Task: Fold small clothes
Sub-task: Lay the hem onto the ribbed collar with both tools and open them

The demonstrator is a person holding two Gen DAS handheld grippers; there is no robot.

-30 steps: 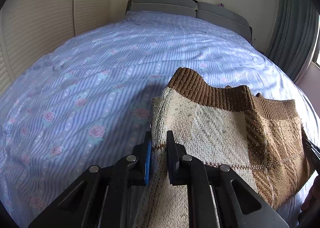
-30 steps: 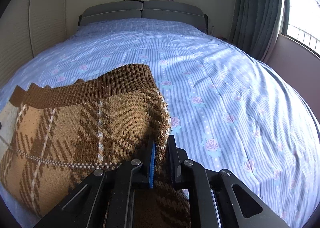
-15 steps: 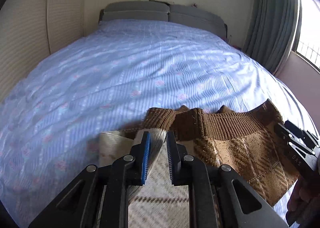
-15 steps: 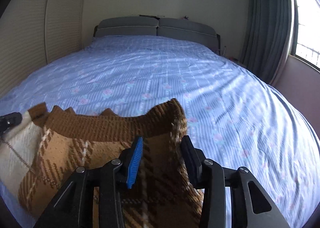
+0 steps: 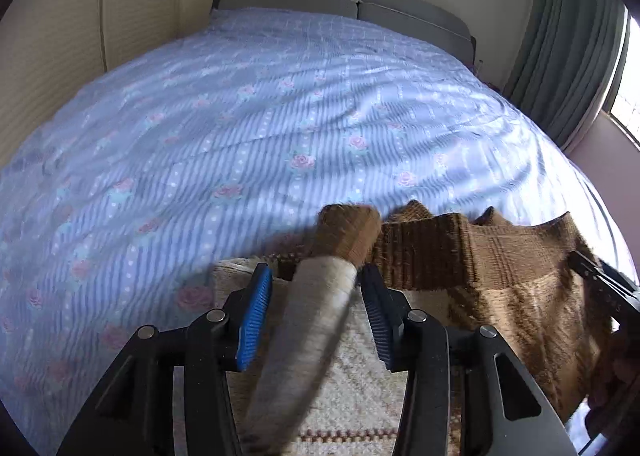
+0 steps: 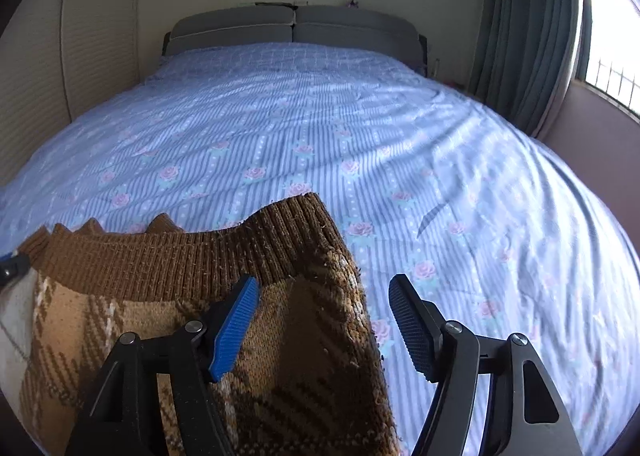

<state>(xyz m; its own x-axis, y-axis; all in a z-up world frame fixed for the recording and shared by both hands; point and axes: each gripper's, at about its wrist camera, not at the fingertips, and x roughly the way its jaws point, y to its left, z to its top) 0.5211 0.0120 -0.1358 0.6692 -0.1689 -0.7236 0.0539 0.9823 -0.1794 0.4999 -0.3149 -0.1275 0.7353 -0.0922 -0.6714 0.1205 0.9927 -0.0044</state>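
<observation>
we're at the foot of a double bed [image 6: 360, 135], blue striped cover with roses, grey headboard [image 6: 296, 29] far off, curtain [image 6: 520, 35] and window at the right. on the near edge of the cover lies the task's thing, a small knitted sweater [image 6: 168, 320], brown check on one half, cream on the other, its ribbed brown hem [image 6: 192, 256] turned toward the headboard.

step in hand, as we read it: letting go after a fold has been laid down. both pairs of jaws are opening.

our right gripper [image 6: 322, 326] points down at a slant over the sweater's right edge; jaws roughly half apart, the knit lies under and between them, pads not pressing it.

our left gripper [image 5: 316, 320] is tilted down likewise; a cream sleeve [image 5: 312, 316] with a brown cuff [image 5: 348, 232] lies blurred between the jaws, seemingly slipping free, neither pad clamped on it.

next move, we judge: lift both clear without snagging the loose knit, check the sleeve has landed on the body, then take fresh hold for another fold. the sleeve could drag with the left pad.
</observation>
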